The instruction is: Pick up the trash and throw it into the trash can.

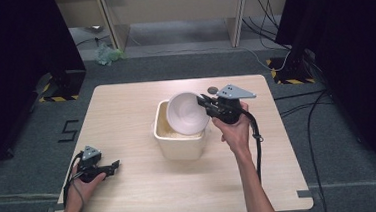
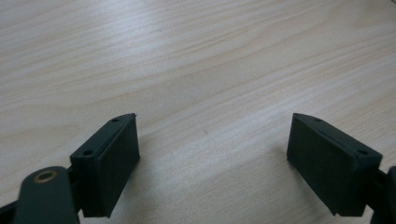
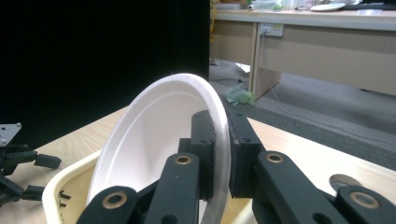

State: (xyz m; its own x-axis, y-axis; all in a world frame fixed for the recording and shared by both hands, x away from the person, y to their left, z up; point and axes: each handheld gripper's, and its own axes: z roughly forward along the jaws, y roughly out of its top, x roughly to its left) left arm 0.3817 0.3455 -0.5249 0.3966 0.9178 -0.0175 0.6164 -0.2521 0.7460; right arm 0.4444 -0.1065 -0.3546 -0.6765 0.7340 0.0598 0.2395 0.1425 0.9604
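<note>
- Pale wooden table on grey carpet, dark curtains to both sides, desks behind.
- White bowl tipped up on edge over the cream tub at mid-table, its hollow facing the left side.
- Pinched at the rim by the right gripper; seen close in the right gripper view, jaws clamped on either face of the bowl's rim.
- Judged to be mid-step: either scooping into the tub's pale contents or lifting out; could not tell which.
- Next move likely calls for a steady wrist turn, keeping the rim grip firm.
- Left gripper rested near the table's front left corner, well apart, jaws spread wide and holding nothing.
</note>
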